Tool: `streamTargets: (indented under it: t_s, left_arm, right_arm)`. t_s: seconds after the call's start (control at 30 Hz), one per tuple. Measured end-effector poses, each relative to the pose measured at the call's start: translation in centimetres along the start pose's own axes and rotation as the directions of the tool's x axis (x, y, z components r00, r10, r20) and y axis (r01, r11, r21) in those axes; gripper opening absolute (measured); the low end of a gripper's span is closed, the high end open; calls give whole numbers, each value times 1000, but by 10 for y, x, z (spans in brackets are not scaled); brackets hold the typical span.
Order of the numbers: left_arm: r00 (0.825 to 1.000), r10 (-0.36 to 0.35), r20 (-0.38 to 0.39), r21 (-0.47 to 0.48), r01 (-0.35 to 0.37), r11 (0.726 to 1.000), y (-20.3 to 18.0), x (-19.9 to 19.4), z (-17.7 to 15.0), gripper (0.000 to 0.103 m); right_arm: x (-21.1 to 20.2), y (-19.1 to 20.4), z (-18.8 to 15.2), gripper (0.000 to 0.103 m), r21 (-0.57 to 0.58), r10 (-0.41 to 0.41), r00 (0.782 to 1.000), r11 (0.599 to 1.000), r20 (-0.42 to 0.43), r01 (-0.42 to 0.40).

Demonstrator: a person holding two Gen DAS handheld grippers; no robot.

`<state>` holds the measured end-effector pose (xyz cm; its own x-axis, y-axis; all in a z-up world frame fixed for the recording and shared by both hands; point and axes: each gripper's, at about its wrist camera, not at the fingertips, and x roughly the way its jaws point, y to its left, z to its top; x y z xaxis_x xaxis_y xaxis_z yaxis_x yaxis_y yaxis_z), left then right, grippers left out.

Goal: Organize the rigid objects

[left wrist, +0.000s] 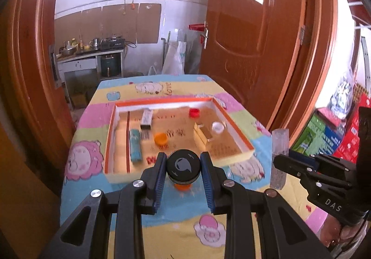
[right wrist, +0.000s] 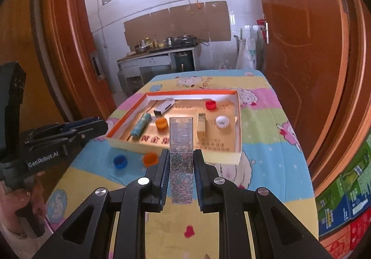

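In the left wrist view my left gripper [left wrist: 183, 157] is shut on a round black lid [left wrist: 183, 167], held above the table just in front of the orange-rimmed tray [left wrist: 238, 140]. An orange cap [left wrist: 183, 186] lies on the cloth right under it. My right gripper [right wrist: 182, 153] is shut on a tall clear box [right wrist: 181, 173] with a flower print, upright and lifted off the table. The tray [right wrist: 238, 133] holds a teal tube [right wrist: 141, 127], a white box [right wrist: 164, 105], an orange cap [right wrist: 161, 123], a red cap [right wrist: 210, 105], a white cap [right wrist: 222, 121] and a yellowish block [right wrist: 201, 125].
A blue cap [right wrist: 120, 161] and an orange cap [right wrist: 150, 158] lie on the cartoon-print cloth [right wrist: 266, 161] left of the tray's front. Brown doors [left wrist: 252, 27] stand close behind the table. Stacked cartons [right wrist: 343, 194] sit low on the right. A person's hand [right wrist: 27, 196] holds the left gripper's grip.
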<state>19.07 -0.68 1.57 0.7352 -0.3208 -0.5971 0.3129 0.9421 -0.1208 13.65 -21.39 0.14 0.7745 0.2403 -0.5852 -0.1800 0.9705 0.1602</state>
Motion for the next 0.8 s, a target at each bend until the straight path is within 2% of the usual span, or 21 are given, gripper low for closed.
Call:
streamTargets:
  t_s: [0.3, 0.57, 0.8]
  left_arm:
    - [1000, -27, -5, -68, 27, 997, 22, 30, 39, 30]
    - [999, -9, -37, -104, 5, 995, 45, 64, 57, 30]
    - [996, 11, -87, -159, -25, 987, 73, 100, 68, 30]
  right_arm:
    - [36, 0, 49, 20, -28, 44, 998, 999, -42, -45]
    - [72, -8, 87, 20, -14, 81, 994, 997, -67, -82]
    - [121, -7, 102, 20, -3, 96, 985, 995, -141, -98]
